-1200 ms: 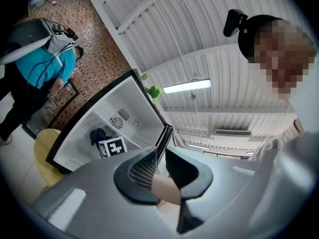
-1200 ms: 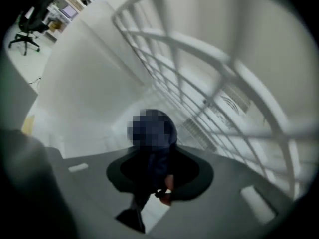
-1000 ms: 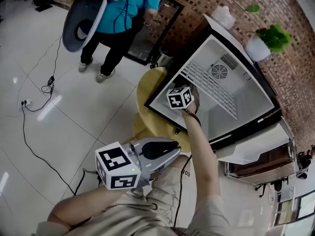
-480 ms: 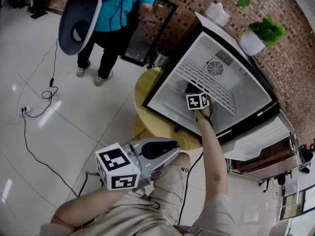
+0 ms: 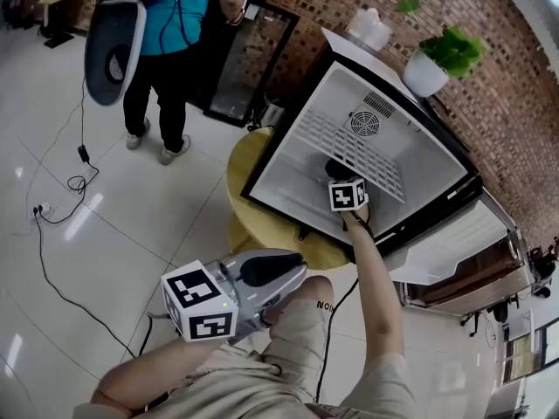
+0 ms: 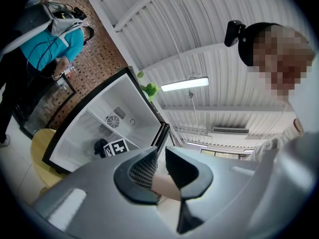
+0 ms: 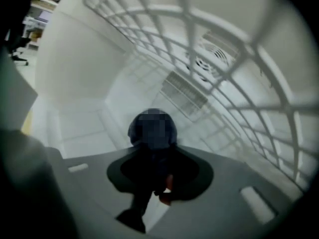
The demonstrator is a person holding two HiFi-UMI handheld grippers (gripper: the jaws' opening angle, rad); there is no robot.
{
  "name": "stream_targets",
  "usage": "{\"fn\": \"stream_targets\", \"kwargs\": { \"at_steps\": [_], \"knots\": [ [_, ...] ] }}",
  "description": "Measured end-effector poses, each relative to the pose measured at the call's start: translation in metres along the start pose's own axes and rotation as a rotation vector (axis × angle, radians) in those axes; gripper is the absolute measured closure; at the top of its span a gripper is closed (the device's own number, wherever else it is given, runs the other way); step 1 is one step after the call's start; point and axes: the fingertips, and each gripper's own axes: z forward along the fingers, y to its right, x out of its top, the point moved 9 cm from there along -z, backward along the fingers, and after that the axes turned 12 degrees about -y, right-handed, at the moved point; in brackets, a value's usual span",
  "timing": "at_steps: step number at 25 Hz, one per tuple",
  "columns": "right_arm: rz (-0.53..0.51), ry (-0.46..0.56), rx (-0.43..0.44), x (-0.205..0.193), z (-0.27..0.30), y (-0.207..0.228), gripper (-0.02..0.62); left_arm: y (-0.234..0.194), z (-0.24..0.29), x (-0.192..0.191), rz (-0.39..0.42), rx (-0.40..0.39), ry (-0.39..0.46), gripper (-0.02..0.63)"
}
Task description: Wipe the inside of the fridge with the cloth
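Observation:
The fridge [image 5: 293, 160] stands open with a white inside, a wire shelf [image 5: 354, 151] and a round fan vent [image 5: 364, 123] on its back wall. My right gripper [image 5: 341, 178] reaches into it under the shelf, shut on a dark cloth [image 5: 335, 168]. In the right gripper view the bunched cloth [image 7: 152, 131] sticks out past the right gripper [image 7: 158, 158] against the white floor of the fridge [image 7: 84, 133], with the shelf [image 7: 239, 59] overhead. My left gripper [image 5: 293, 267] hangs back over the person's lap, outside the fridge. Its jaws stand together with nothing in them [image 6: 160, 166].
The fridge rests on a round yellow table [image 5: 249, 212]. Its door [image 5: 463, 264] hangs open at the right. A potted plant [image 5: 428, 68] stands on top of the fridge. A person in a teal shirt [image 5: 175, 16] stands on the tiled floor at the back left, near cables [image 5: 52, 203].
My right gripper has carried the cloth from the fridge's front left edge rightward and deeper inside, under the wire shelf. The left gripper has stayed where it was.

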Motion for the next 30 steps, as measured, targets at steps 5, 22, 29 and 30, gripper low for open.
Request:
{"fn": "stream_targets", "kwargs": {
  "at_steps": [5, 22, 29, 30],
  "knots": [
    [-0.258, 0.145, 0.061, 0.052, -0.012, -0.071, 0.492, 0.002, 0.003, -0.005, -0.006, 0.0, -0.009, 0.58],
    [0.051, -0.309, -0.01, -0.026, 0.056, 0.006, 0.489, -0.012, -0.013, 0.0, -0.027, 0.04, 0.0, 0.58],
    [-0.014, -0.028, 0.045, -0.009, 0.021, -0.016, 0.489, -0.014, -0.005, -0.008, -0.029, 0.054, -0.031, 0.58],
    [-0.029, 0.036, 0.069, 0.003, 0.015, -0.027, 0.489, -0.016, -0.005, -0.008, -0.031, 0.059, -0.035, 0.58]
  ]
}}
